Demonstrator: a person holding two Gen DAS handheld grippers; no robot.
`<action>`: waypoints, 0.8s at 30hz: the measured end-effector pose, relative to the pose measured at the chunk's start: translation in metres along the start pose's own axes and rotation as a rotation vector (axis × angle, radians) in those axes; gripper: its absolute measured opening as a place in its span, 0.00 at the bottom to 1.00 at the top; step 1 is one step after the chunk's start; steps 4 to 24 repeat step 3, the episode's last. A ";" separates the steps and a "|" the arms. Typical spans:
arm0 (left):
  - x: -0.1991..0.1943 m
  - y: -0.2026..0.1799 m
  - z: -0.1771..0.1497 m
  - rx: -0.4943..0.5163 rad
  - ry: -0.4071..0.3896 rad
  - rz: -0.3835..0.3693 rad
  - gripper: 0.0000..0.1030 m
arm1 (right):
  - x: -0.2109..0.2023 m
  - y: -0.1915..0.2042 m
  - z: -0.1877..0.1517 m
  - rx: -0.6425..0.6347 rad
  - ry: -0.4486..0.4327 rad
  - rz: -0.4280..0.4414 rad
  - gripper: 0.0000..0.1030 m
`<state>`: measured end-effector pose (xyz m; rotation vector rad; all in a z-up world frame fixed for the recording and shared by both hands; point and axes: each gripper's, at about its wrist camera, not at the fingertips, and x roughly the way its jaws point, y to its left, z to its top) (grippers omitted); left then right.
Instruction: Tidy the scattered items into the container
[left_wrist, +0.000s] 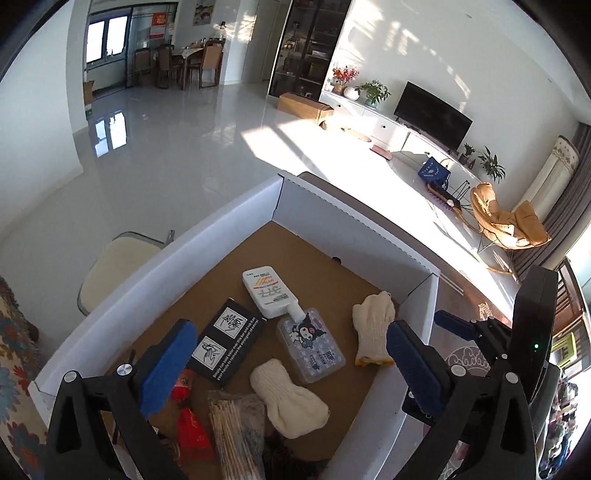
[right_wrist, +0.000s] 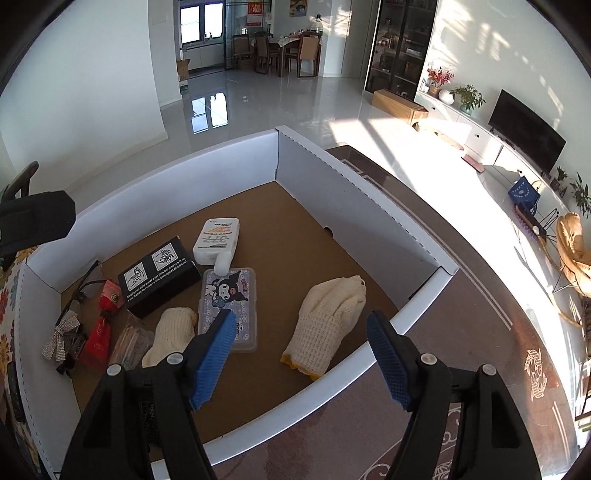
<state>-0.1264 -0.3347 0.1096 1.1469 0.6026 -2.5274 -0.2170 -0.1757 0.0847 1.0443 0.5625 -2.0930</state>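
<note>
A white cardboard box (left_wrist: 177, 254) (right_wrist: 351, 177) with a brown floor holds a white bottle (left_wrist: 264, 291) (right_wrist: 218, 240), a black carton (left_wrist: 229, 343) (right_wrist: 159, 277), a cartoon-printed case (left_wrist: 310, 343) (right_wrist: 229, 302), two cream gloves (left_wrist: 288, 398) (right_wrist: 328, 314), a red packet (left_wrist: 190, 424) (right_wrist: 99, 332) and a bundle of sticks (left_wrist: 236, 432). My left gripper (left_wrist: 290, 326) hangs wide open over the box's near side, holding nothing. My right gripper (right_wrist: 302, 319) stands open above the right-hand glove, which lies loose on the box floor.
A silver bow clip (right_wrist: 61, 339) and dark glasses (right_wrist: 86, 280) lie in the box's left corner. The box sits on a brown patterned table (right_wrist: 461, 295). A cushioned chair (left_wrist: 114, 266) stands beyond the left wall, and a floral cloth (left_wrist: 14, 350) lies to the left.
</note>
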 end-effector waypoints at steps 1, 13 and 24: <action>0.000 0.001 -0.003 0.003 -0.005 0.019 1.00 | -0.001 0.000 0.000 0.010 -0.003 0.006 0.71; -0.001 0.002 -0.007 0.018 -0.029 0.085 1.00 | -0.002 0.000 0.001 0.019 -0.008 0.020 0.71; -0.001 0.002 -0.007 0.018 -0.029 0.085 1.00 | -0.002 0.000 0.001 0.019 -0.008 0.020 0.71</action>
